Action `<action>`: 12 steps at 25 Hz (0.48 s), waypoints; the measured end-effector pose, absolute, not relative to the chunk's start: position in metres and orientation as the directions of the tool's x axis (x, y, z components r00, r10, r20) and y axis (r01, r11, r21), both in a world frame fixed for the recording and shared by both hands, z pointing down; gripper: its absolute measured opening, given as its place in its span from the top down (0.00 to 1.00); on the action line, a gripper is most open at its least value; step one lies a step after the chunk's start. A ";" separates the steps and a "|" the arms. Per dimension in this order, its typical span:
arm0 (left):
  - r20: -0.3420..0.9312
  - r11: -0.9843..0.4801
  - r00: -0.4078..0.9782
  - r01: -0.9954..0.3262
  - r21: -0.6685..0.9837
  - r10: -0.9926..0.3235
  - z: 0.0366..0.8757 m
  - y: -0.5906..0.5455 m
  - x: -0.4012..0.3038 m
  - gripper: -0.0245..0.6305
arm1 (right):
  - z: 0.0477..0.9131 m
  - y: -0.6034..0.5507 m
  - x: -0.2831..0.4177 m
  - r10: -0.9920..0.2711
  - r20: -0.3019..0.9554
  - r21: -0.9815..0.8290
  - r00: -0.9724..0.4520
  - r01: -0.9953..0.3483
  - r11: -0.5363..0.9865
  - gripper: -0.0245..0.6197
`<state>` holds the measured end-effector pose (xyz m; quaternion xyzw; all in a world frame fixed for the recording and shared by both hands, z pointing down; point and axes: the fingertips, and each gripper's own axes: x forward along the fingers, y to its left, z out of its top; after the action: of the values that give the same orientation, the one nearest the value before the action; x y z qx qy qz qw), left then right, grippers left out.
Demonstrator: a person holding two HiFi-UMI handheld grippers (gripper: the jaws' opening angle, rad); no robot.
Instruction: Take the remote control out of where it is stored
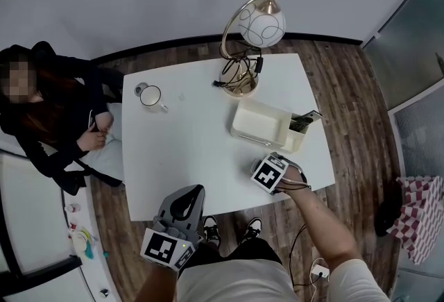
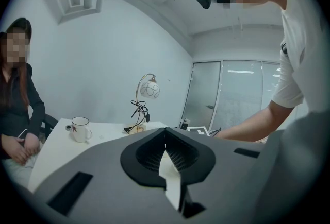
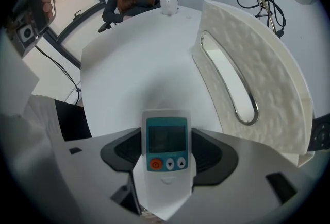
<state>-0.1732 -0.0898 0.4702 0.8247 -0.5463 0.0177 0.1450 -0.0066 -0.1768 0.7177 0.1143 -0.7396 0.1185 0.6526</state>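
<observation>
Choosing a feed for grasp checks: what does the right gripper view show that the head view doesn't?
Right gripper view only: the remote control clamped in the right claw, screen and three buttons visible. Head view only: that gripper's marker cube, a checked cloth on the floor. Both: white table, mug, white box, seated person.

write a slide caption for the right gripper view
Right gripper holds the white remote control beside the cream storage box
</observation>
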 end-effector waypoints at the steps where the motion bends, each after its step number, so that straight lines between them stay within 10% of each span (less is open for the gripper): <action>1: 0.186 -0.361 0.403 -0.906 0.221 -0.896 0.470 -0.090 -0.173 0.95 | 0.718 -0.176 -0.006 -0.009 0.991 -0.035 -0.132 -0.328 0.944 0.51; 12: 0.179 -0.392 0.434 -0.892 0.225 -0.883 0.466 -0.097 -0.156 0.95 | 0.706 -0.186 -0.002 -0.085 0.971 0.012 -0.221 -0.314 0.949 0.50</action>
<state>-0.1558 -0.0970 0.4656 0.8342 -0.5319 0.0151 0.1448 -0.0018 -0.1855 0.7062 0.1285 -0.7758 0.0935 0.6106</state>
